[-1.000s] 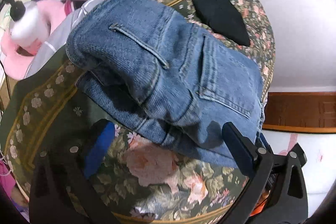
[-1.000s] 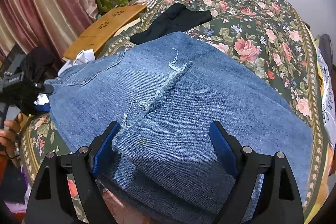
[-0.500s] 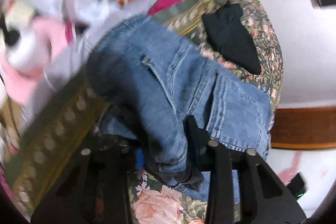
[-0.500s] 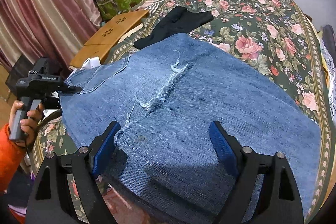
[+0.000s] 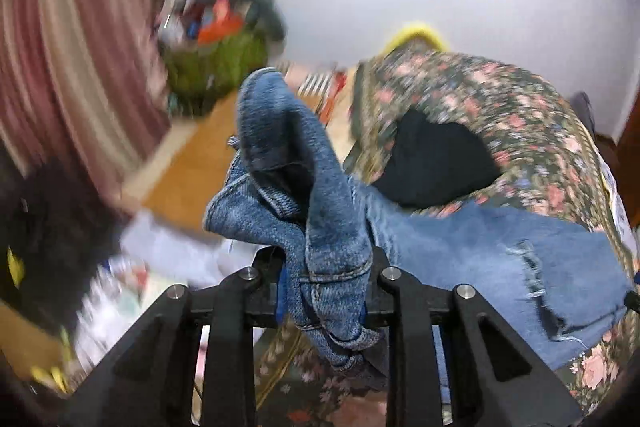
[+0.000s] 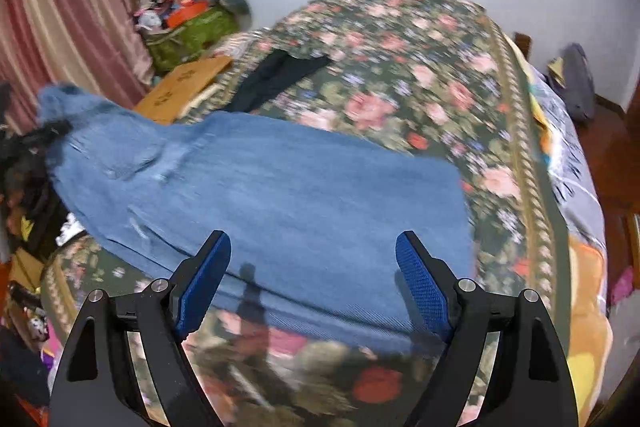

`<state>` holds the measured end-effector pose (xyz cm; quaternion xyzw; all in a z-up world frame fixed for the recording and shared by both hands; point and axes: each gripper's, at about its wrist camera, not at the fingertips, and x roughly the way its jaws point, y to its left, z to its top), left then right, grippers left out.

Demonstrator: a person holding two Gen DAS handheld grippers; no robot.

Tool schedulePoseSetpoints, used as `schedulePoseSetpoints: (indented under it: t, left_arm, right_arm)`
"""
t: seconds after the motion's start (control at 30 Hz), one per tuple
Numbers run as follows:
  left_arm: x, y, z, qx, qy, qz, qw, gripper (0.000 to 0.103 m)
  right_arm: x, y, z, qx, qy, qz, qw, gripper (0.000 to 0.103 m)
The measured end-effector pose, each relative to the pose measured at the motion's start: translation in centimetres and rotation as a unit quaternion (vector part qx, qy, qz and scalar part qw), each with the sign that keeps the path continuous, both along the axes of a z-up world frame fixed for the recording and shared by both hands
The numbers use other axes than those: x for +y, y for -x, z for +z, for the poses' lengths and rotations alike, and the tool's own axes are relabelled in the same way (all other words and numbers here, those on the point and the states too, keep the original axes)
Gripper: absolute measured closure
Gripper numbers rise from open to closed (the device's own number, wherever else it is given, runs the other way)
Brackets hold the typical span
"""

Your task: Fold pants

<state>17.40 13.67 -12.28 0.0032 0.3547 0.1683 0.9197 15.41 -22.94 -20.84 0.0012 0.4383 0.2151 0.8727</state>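
Observation:
Blue denim pants lie folded across the flowered bed cover. My left gripper is shut on the waistband end of the pants and holds it lifted, bunched above the fingers; the rest of the pants, with a frayed hem, trails to the right. My right gripper is open and empty, hovering over the near edge of the pants, its blue pads apart.
A black garment lies on the bed behind the pants, also in the left wrist view. A wooden board, a green bag with clutter and striped curtains stand at the left.
My left gripper closed on the pants' waistband end and lifted it, swinging its view round toward the wall. My right gripper pulled back and up from the pants, still open.

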Motion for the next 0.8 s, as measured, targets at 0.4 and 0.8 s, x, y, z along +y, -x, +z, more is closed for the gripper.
schedulePoseSetpoints:
  t: [0.4,0.8]
  left_arm:
    - [-15.4,-4.9,7.7,-0.065,0.040,-0.188,0.9793,0.082]
    - [-26.6,-12.0,2.3,0.084,0.165,-0.295,0.9374,0.083]
  right_arm:
    - [-0.2,0.1,-2.8,0.040,-0.020,0.006,0.999,0.017]
    - [-0.7,0.2,-3.0,0.023,-0.052,0.004,0.998,0.017]
